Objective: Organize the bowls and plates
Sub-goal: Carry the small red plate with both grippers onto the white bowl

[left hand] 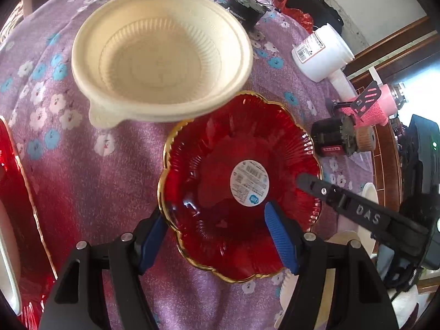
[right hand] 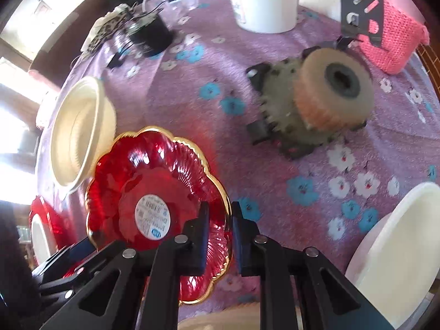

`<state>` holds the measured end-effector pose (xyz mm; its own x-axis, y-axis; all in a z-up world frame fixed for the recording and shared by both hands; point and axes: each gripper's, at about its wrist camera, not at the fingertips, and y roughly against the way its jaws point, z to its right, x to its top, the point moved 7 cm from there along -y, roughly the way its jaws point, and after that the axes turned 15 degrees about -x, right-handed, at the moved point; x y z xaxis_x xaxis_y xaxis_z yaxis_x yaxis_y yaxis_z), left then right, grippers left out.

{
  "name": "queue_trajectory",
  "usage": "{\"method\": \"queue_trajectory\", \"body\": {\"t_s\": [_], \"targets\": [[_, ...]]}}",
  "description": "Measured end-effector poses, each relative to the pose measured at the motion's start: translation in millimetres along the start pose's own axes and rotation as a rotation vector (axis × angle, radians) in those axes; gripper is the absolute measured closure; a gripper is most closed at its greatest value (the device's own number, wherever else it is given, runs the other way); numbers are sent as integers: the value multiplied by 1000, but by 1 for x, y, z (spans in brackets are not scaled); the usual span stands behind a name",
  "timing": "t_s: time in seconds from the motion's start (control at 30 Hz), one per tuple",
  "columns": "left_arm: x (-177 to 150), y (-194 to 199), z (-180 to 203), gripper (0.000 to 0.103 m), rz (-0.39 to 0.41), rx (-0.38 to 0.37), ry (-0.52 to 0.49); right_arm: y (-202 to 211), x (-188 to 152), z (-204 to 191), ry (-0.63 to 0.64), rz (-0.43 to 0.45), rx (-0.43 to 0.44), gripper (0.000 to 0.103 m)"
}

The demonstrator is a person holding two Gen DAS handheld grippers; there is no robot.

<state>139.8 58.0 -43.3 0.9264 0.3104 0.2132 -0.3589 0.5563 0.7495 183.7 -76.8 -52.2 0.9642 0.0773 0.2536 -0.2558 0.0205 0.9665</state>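
Note:
A red glass plate with a gold scalloped rim and a round white label [left hand: 236,189] [right hand: 156,198] is held above the purple flowered cloth. My right gripper [right hand: 218,231] is shut on its rim, one finger inside and one outside; its finger shows in the left wrist view [left hand: 324,192]. My left gripper [left hand: 217,236] is open, its blue pads straddling the plate's near edge. A cream plastic bowl [left hand: 162,63] [right hand: 79,129] sits beyond the plate. Another red plate holding a white dish [left hand: 13,211] [right hand: 44,228] lies at the far left.
A white bowl [right hand: 396,250] sits at the right. A geared motor with a tan wheel [right hand: 310,104] [left hand: 343,137], a white jar [left hand: 321,52] [right hand: 264,0], a pink knitted item [right hand: 393,44], and a black cylinder with wires [right hand: 148,35] crowd the far side.

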Motion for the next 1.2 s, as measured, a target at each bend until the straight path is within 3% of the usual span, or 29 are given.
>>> {"method": "queue_trajectory", "body": {"t_s": [0.07,0.1,0.13,0.23,0.77,1.2], "targets": [[-1,4,-6,60,4,45,-17,1,-6,1,2,-9,-19,88],[-2,8,-11,80,6,70,-19,2,-9,4,-5,-14,-22,88],[-2,11,-17,91,6,68,-10,3,-11,7,-11,-16,-22,88],[-3,17,-25,94,2,-5,31,3,-18,9,-19,-26,10,89],[-7,69,-3,94,85,-16,-64,41,-24,-4,-39,69,78,89],[-19,142,-34,94,186,2,-44,91,-44,-73,46,162,132,89]]}}
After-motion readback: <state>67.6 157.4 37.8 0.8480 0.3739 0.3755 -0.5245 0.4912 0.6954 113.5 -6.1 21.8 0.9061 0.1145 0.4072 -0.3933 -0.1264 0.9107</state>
